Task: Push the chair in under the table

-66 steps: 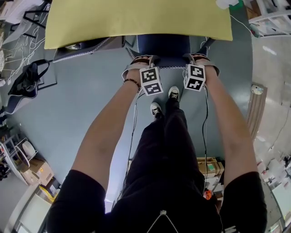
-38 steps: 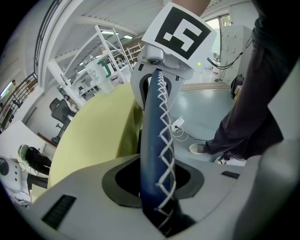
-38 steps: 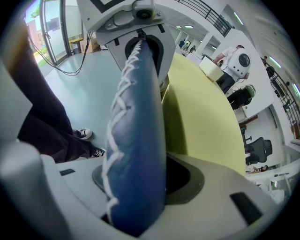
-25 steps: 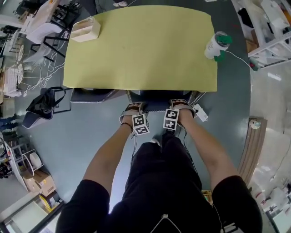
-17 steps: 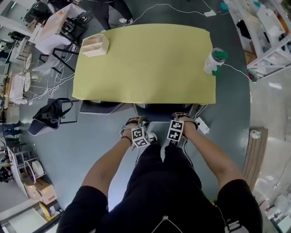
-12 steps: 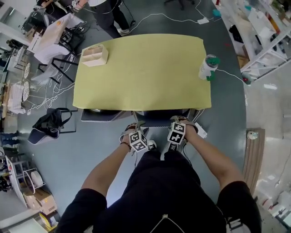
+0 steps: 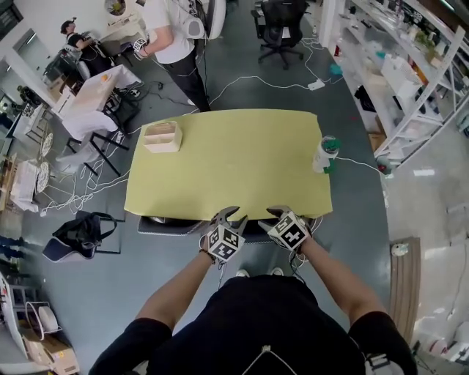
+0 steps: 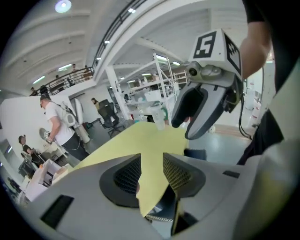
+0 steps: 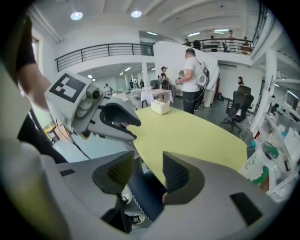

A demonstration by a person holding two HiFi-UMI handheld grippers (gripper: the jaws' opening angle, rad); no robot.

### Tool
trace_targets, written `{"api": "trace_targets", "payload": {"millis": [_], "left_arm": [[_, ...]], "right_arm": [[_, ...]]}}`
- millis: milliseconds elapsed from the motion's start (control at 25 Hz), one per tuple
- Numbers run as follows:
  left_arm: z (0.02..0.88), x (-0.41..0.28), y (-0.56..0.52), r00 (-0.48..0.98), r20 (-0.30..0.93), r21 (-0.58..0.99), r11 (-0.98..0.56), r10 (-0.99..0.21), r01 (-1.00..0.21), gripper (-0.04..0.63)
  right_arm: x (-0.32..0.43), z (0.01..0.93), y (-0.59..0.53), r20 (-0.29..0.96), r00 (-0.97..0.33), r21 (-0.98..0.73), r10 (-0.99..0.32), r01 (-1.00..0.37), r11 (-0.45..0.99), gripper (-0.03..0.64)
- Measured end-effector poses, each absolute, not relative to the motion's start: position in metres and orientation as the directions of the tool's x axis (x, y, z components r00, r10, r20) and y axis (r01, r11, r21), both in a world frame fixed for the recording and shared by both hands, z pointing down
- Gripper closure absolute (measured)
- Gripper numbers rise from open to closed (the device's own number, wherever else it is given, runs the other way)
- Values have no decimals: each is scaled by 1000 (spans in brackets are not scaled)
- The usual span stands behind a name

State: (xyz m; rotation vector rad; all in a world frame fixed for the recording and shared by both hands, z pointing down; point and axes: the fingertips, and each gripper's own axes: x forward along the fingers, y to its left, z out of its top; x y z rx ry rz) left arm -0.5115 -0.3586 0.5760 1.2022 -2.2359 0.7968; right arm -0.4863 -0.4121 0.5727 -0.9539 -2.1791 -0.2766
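Observation:
The yellow table (image 7: pixel 234 161) fills the middle of the head view. The dark blue chair (image 7: pixel 251 225) sits tucked beneath its near edge, only a sliver showing between my hands. My left gripper (image 7: pixel 226 213) and right gripper (image 7: pixel 274 212) hover side by side over that edge, both open and holding nothing, apart from the chair. In the left gripper view the jaws (image 8: pixel 151 171) frame the tabletop (image 8: pixel 150 140) and a bit of white-stitched chair (image 8: pixel 161 211). The right gripper view (image 9: pixel 147 173) looks past its jaws onto the blue chair (image 9: pixel 143 190).
A wooden box (image 7: pixel 163 137) and a cup with a green lid (image 7: pixel 325 154) stand on the table. A person (image 7: pixel 172 36) stands beyond its far edge, near an office chair (image 7: pixel 278 22). Shelving (image 7: pixel 410 80) lines the right; a black bag (image 7: pixel 77 234) and cables lie left.
Both grippers have lifted off the chair's back and risen to the table's near edge, rolling as they came up. The head view has tilted up, showing the whole table and room.

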Motion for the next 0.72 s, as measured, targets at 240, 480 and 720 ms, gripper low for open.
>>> {"api": "trace_targets", "payload": {"millis": [240, 480, 720], "left_arm": [[491, -536, -365, -561, 481, -166, 558, -674, -813, 445], [407, -543, -374, -574, 290, -73, 580, -766, -811, 457], [343, -538, -377, -575, 102, -54, 573, -812, -818, 506]], "right_arm": [[-524, 479, -421, 494, -648, -133, 580, 603, 787, 422], [-544, 401, -440, 294, -776, -200, 558, 521, 830, 443], [-541, 343, -460, 119, -854, -260, 506, 465, 846, 492]]}}
